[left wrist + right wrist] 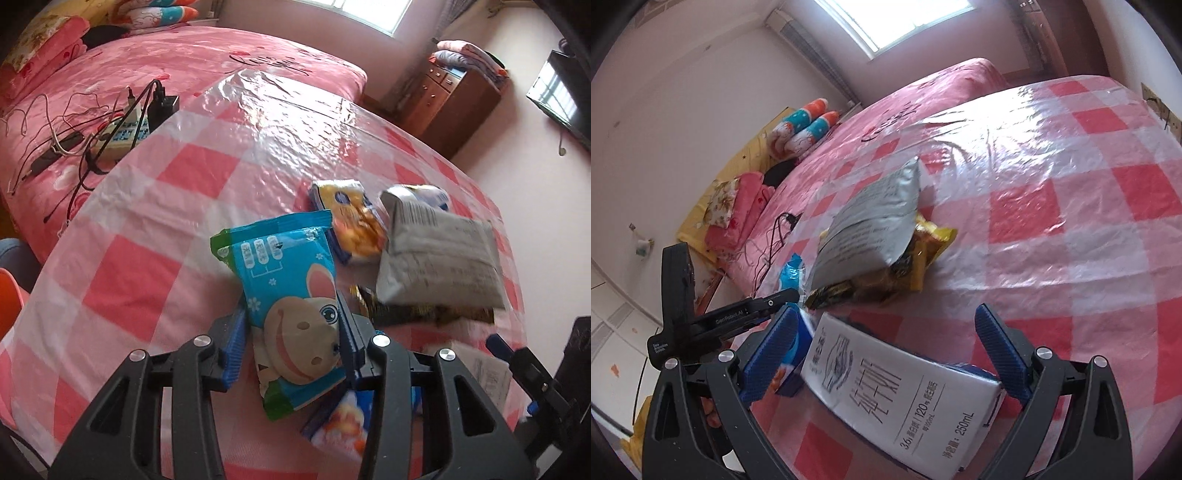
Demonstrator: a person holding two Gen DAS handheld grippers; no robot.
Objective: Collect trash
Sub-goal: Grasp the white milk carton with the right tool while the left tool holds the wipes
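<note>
Already your left gripper (293, 334) has its jaws clamped on the blue cartoon wrapper (291, 295) at lower centre, lifted off the desk (140, 258). It's light, crinkly, slippery film, so hold mid-body. Your right gripper (886, 354) stands wide around the stiff milk carton (897, 391), lower centre; grip its flat sides.

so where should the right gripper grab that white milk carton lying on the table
Across its two long side faces, near the middle. The white milk carton lies flat on the checked tablecloth, lengthwise between the open fingers of the right gripper. Come down from above and behind along that length; its flat, parallel sides suit the pads.
</note>
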